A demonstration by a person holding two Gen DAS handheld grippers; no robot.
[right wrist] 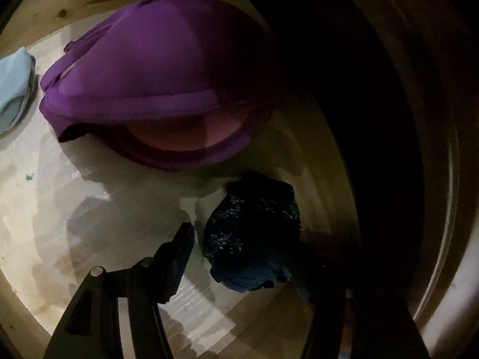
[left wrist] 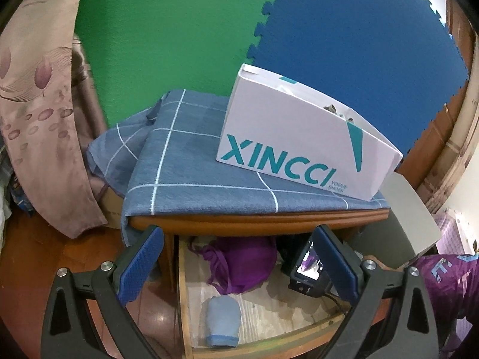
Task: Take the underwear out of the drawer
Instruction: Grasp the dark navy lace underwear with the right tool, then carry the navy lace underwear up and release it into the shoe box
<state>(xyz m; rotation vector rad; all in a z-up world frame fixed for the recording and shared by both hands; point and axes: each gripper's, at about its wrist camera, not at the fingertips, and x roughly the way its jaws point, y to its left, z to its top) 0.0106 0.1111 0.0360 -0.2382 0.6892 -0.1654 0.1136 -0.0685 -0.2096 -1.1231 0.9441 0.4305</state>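
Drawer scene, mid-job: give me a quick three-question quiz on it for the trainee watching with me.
1. True or false: the left gripper is shut on the purple bra.
2. Multiple choice: the right gripper, reaching into the drawer, has which item between its fingers? A) the light blue garment B) the dark blue speckled garment C) the white XINCCI box
3. Fill in: the box stands on a blue checked ____ covering the cabinet top.

Key: 1. False, it is open and outside the drawer. 2. B, though whether the fingers grip it cannot be told in the dark. 3. cloth.
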